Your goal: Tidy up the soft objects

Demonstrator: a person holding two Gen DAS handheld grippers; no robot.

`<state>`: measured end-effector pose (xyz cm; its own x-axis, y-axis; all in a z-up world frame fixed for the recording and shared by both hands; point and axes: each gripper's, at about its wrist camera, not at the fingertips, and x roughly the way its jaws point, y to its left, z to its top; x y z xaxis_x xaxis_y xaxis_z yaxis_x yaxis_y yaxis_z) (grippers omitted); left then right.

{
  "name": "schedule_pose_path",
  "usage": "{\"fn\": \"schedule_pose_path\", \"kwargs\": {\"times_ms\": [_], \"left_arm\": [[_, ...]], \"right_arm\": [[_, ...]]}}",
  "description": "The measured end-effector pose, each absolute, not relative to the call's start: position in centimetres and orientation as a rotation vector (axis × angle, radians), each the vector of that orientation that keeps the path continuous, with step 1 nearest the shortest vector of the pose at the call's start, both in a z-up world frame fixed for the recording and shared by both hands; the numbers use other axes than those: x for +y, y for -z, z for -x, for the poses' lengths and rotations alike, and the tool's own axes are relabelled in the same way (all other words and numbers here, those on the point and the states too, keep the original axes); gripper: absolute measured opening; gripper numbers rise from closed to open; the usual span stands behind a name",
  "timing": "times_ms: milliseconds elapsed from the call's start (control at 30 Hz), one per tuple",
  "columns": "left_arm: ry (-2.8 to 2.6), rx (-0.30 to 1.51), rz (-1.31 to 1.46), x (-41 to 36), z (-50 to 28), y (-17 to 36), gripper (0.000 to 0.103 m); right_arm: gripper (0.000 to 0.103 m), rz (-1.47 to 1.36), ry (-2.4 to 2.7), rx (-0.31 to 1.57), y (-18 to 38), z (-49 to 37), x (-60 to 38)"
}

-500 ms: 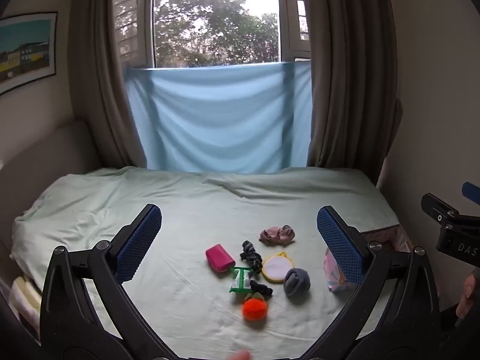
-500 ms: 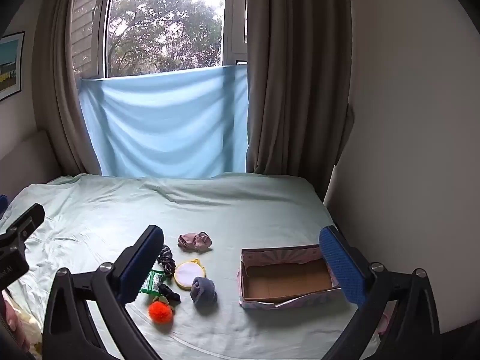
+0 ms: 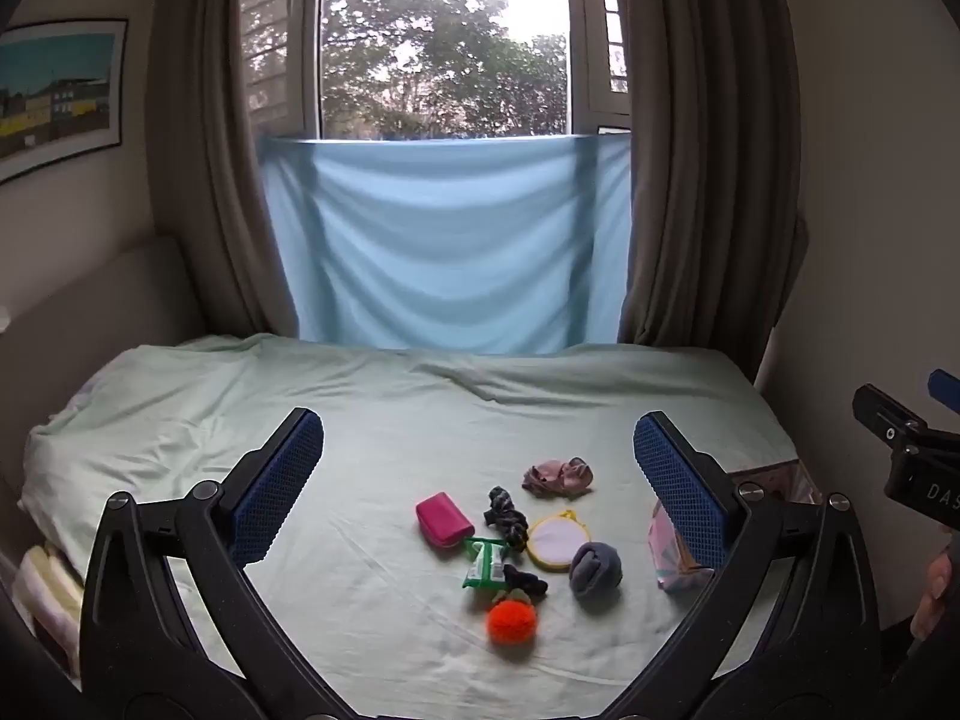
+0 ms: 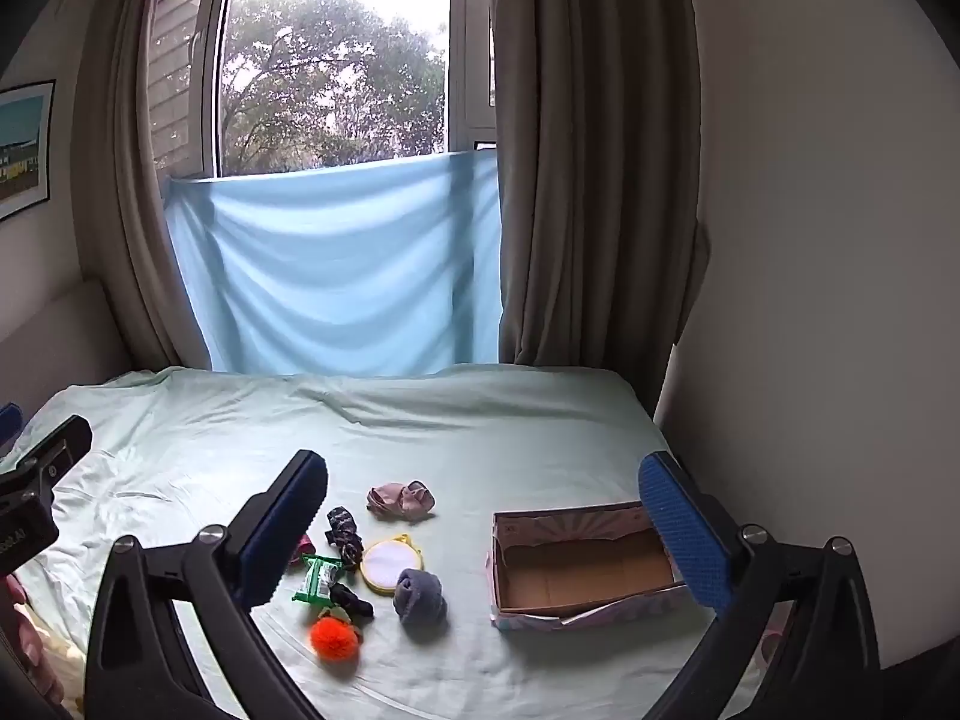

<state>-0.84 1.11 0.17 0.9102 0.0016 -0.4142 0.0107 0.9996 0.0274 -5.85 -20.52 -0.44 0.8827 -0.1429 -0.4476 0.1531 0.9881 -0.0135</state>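
Bed (image 3: 360,420) and its soft objects lie unchanged from before.

**Bedroom in a home**

Marked as such by a bed (image 3: 252,420) under a pale green sheet, brown curtains (image 3: 708,180) flanking a window (image 3: 444,42) onto trees, a blue cloth (image 3: 444,252) across its lower half, and a framed picture (image 3: 57,90) on the wall.
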Motion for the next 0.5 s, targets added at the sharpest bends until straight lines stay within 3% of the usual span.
{"fn": "schedule_pose_path", "kwargs": {"times_ms": [500], "left_arm": [[0.010, 0.425, -0.027, 1.56, 0.87, -0.03, 0.103]], "right_arm": [[0.103, -0.005, 0.179, 0.461, 0.09, 5.85, -20.17]]}}
